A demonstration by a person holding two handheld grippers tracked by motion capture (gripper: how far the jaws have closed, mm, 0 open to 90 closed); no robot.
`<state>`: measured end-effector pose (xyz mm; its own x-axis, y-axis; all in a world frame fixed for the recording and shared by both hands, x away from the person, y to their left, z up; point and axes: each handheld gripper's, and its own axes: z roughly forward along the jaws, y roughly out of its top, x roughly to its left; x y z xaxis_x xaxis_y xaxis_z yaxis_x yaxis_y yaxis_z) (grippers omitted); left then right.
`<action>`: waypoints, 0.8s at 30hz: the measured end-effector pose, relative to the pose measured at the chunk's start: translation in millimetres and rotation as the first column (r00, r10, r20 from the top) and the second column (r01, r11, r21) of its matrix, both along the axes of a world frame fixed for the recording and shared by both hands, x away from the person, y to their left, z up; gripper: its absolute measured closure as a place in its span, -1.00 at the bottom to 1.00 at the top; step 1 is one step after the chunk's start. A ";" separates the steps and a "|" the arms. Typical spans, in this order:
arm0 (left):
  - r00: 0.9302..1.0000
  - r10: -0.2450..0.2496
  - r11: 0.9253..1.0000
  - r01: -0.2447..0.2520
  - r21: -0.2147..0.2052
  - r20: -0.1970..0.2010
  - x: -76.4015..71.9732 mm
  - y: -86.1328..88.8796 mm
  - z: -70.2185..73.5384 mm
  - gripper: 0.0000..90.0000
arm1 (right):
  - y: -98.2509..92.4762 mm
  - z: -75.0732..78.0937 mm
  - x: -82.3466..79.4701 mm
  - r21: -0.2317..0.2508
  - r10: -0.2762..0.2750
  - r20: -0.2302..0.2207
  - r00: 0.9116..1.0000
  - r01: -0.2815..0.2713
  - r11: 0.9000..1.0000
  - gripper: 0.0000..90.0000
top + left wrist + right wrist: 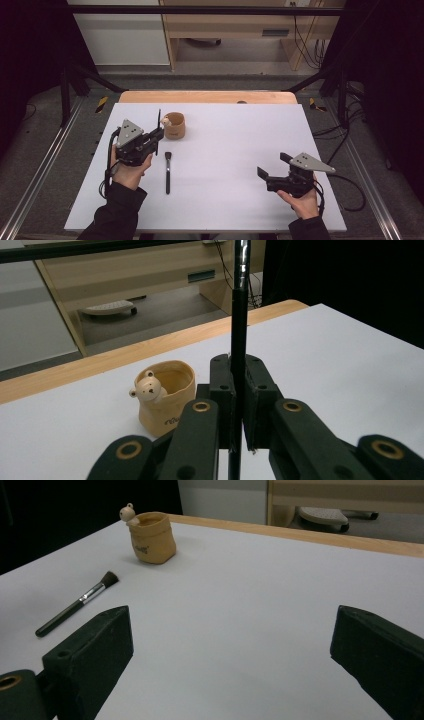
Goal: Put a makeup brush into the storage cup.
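The left gripper [150, 137] has its jaws clamped on a thin dark stick [239, 340], most likely the handle of a brush, whose upper stretch is shiny metal. In the left gripper view the stick stands upright between the two closed jaws, rising well above them and running out past the top of the frame. Just beyond these jaws and a little to their left sits a small tan pot [167, 397] with a bear's head peeking over its rim. The pot stands on the white surface [240, 145]; the stick is beside it, not inside it.

The right gripper [230, 655] holds nothing: its jaws stand wide apart with only bare surface between them. In the high view this gripper [274, 170] sits near the right front part of the surface, well apart from the left one.

A second brush [75, 605] lies flat on the surface, ahead of the right jaws and to their left, bristles pointing toward the pot [151, 536]. In the high view this brush [168, 172] lies just to the right of the left hand [131, 170].
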<state>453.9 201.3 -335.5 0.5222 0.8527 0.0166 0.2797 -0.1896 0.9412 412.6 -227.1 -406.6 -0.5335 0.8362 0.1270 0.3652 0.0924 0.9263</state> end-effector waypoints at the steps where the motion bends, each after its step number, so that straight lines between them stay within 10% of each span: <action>1: 1.000 0.002 1.000 -0.002 0.002 0.001 1.1 1.1 0.8 0.87 | -3.0 -1.4 -0.9 -0.010 -0.001 0.000 1.000 0.001 1.000 -0.91; 24: 1.000 0.025 1.000 -0.025 -0.012 0.015 28.3 8.8 11.2 0.87 | -24.7 -5.0 -5.3 -0.030 -0.035 0.004 0.999 0.035 0.999 -0.90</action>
<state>482.2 210.2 -324.3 0.5005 0.8656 0.0144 0.2697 -0.1717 0.9475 407.3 -251.7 -411.6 -0.5041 0.8578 0.1000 0.3658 0.1072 0.9245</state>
